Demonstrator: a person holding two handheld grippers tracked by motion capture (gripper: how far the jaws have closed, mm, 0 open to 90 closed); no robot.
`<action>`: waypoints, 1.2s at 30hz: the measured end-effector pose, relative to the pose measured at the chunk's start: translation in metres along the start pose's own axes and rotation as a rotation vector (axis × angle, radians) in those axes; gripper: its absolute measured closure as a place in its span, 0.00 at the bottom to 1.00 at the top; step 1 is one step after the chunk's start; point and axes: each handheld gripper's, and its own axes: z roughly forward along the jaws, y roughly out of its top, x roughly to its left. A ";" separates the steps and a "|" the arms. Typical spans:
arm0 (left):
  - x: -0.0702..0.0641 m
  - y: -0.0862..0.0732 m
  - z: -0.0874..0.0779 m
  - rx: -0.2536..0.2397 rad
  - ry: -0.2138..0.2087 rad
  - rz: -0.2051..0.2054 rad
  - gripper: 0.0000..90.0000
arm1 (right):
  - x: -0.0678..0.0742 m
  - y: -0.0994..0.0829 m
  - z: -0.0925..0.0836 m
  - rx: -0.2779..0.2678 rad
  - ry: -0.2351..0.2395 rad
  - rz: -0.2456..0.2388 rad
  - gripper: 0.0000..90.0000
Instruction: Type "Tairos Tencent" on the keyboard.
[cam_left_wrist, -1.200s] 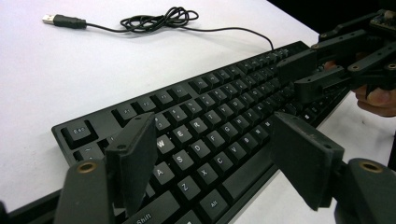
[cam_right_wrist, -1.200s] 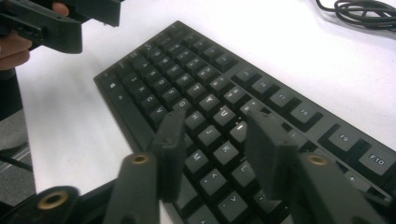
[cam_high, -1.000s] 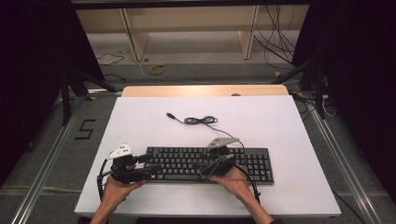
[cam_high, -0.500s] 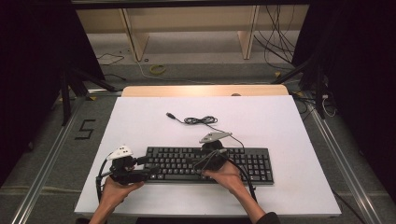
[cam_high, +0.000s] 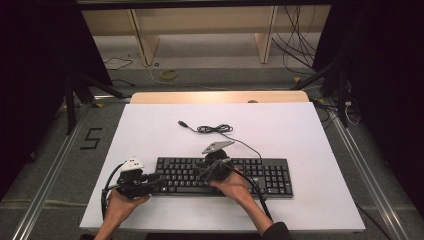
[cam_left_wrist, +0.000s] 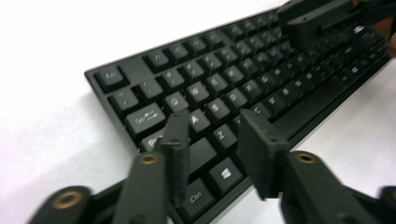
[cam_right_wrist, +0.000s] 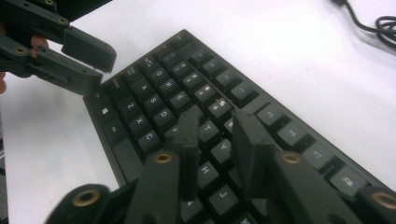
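A black keyboard (cam_high: 250, 176) lies along the front of the white table (cam_high: 300, 130). Its black cable (cam_high: 216, 129) is coiled behind it and ends in a USB plug (cam_high: 182, 123). My left gripper (cam_high: 156, 181) hovers at the keyboard's left end, over the lower-left keys (cam_left_wrist: 219, 172). Its jaws (cam_left_wrist: 212, 123) have just been closing and stand a little apart with nothing between them. My right gripper (cam_high: 204, 172) is over the middle letter keys (cam_right_wrist: 205, 128). Its jaws (cam_right_wrist: 215, 122) have also just been closing and grip nothing. The left gripper (cam_right_wrist: 79, 58) faces the right one at close range.
A wooden board (cam_high: 215, 96) borders the table's far edge. Metal rails (cam_high: 47, 175) run along both sides. The floor beyond holds loose cables (cam_high: 167, 74), and a "5" mark (cam_high: 91, 138) is on the left.
My right gripper has slid left along the keyboard, closer to the left gripper. The left hand has stayed where it was.
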 end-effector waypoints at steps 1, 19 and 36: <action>0.000 0.000 0.000 0.005 0.000 0.000 0.77 | 0.000 0.001 0.002 -0.001 0.000 -0.002 0.86; 0.004 0.000 0.009 0.083 0.022 0.002 0.99 | 0.001 0.005 0.023 0.045 -0.017 -0.004 1.00; 0.006 0.000 0.011 0.088 0.020 -0.007 0.99 | 0.004 0.007 0.034 0.072 -0.020 -0.010 1.00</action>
